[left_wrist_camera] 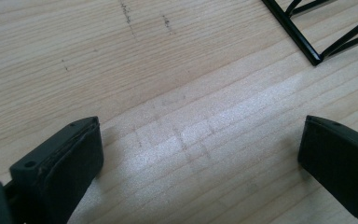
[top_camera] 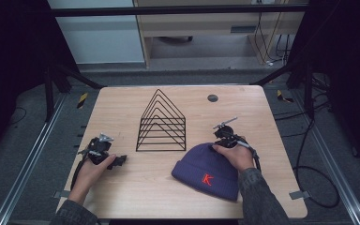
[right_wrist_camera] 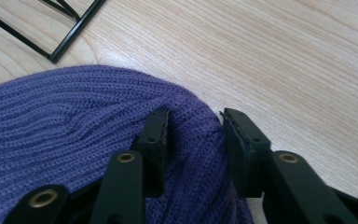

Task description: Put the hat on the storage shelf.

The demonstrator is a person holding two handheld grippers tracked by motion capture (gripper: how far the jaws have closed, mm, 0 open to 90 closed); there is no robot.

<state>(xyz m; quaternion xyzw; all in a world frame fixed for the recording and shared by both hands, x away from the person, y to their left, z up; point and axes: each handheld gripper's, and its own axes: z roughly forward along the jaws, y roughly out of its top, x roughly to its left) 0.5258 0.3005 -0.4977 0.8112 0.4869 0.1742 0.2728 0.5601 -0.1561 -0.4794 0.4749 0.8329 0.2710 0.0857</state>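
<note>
A purple knit beanie [top_camera: 206,171] with a red letter K lies on the wooden table [top_camera: 262,122] at the front right. My right gripper [top_camera: 214,147] is at the beanie's far edge. In the right gripper view its jaws [right_wrist_camera: 193,126] stand on either side of a ridge of the purple beanie [right_wrist_camera: 74,140], with the pads pressed into the fabric. My left gripper [top_camera: 117,161] rests on the table at the front left, held by a hand. Its jaws [left_wrist_camera: 200,149] stand wide open over bare wood.
A black wire rack [top_camera: 161,124] shaped like a row of peaked frames stands at the table's middle; its corners are seen in both gripper views [left_wrist_camera: 317,28] [right_wrist_camera: 70,28]. A small grey disc [top_camera: 212,98] sits near the far edge. Cables trail off the table's right side.
</note>
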